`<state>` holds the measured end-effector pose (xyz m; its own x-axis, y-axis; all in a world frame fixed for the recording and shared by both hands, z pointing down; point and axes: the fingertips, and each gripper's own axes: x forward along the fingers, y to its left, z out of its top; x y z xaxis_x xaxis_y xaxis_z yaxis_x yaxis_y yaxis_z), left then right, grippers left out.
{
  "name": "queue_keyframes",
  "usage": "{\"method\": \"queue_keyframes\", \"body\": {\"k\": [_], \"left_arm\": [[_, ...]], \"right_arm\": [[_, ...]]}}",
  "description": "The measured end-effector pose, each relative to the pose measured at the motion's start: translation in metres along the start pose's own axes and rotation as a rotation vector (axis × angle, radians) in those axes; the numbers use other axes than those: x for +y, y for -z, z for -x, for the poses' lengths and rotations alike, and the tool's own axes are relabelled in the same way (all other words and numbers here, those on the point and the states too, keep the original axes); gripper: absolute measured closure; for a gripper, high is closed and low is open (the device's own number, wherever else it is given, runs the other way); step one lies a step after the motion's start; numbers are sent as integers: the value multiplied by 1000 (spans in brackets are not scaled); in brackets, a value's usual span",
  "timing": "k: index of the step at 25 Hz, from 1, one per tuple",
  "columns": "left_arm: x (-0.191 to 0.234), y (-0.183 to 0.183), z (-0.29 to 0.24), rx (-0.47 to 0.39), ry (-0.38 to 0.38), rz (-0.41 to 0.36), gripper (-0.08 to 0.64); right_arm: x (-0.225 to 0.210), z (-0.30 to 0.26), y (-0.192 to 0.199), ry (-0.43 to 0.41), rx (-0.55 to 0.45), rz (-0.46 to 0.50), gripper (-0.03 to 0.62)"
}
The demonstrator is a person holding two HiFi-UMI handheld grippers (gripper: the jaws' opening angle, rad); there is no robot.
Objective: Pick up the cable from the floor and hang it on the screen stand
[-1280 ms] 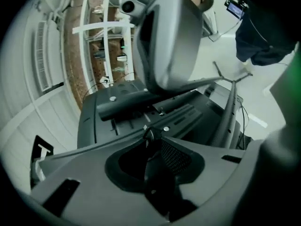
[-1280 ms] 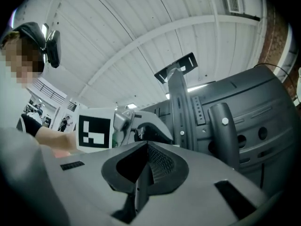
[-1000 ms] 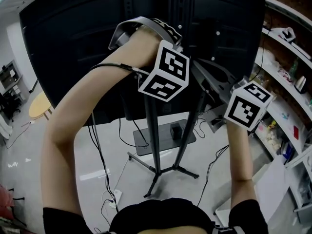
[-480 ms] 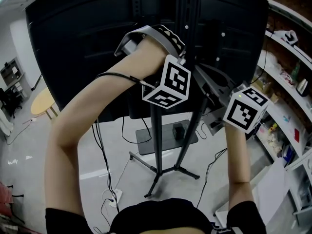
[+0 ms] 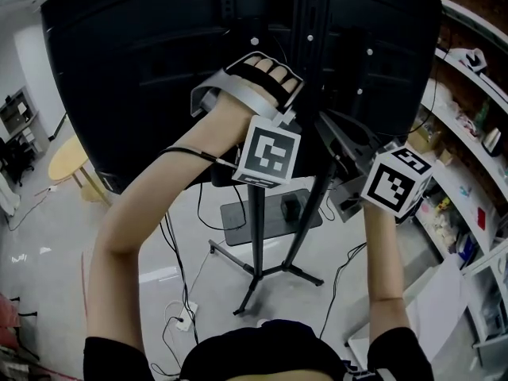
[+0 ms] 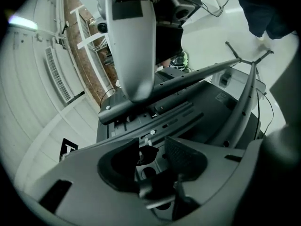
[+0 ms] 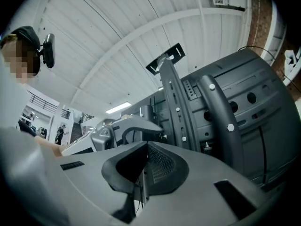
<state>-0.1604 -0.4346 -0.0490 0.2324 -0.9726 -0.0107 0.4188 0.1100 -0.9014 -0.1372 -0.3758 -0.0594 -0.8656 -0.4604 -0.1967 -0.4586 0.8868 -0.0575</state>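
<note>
The black screen's back (image 5: 143,70) fills the top of the head view, on its stand (image 5: 305,22). My left gripper (image 6: 151,145) is raised to the stand's mounting bracket (image 6: 188,79), its marker cube (image 5: 268,153) below the gloved hand. Its jaws have just been opening and stand apart; a small dark piece shows in the gap, apart from the pads. My right gripper (image 7: 145,147), with its cube (image 5: 395,182), points at the stand's uprights (image 7: 171,102). Its jaws are shut on a thin cable (image 7: 141,187) that hangs below the pads.
The stand's legs (image 5: 258,260) spread over the floor around a dark base plate (image 5: 238,232) with a black box (image 5: 287,210). Loose cables (image 5: 178,292) and a power strip (image 5: 186,317) lie at the left. Cluttered shelves (image 5: 468,133) stand at the right, a round table (image 5: 67,161) far left.
My left hand has moved up and in toward the stand's column and turned, so its cube shows another face. The right gripper has sunk slightly.
</note>
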Motion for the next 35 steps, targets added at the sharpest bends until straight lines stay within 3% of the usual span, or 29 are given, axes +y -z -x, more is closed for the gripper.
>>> {"method": "queue_keyframes", "body": {"k": [6, 8, 14, 19, 23, 27, 30, 35], "left_arm": [[-17, -8, 31, -56, 9, 272, 402], [-24, -8, 45, -93, 11, 404, 402], [-42, 3, 82, -175, -72, 802, 402], [-58, 10, 120, -246, -150, 1231, 423], [-69, 14, 150, -329, -222, 1446, 508], [-94, 20, 177, -332, -298, 1693, 537], [-116, 14, 194, -312, -317, 1776, 552], [-159, -12, 221, -265, -248, 1845, 552]], "right_arm": [[0, 1, 13, 12, -12, -44, 568], [1, 0, 19, 13, -22, -68, 568], [11, -2, 43, 52, -29, -56, 568], [26, 0, 60, 96, -62, -47, 568], [45, 5, 67, 137, -128, -16, 568], [68, 7, 84, 144, -175, -70, 568], [86, 9, 106, 152, -184, -106, 568], [112, 24, 153, 213, -138, -109, 568]]}}
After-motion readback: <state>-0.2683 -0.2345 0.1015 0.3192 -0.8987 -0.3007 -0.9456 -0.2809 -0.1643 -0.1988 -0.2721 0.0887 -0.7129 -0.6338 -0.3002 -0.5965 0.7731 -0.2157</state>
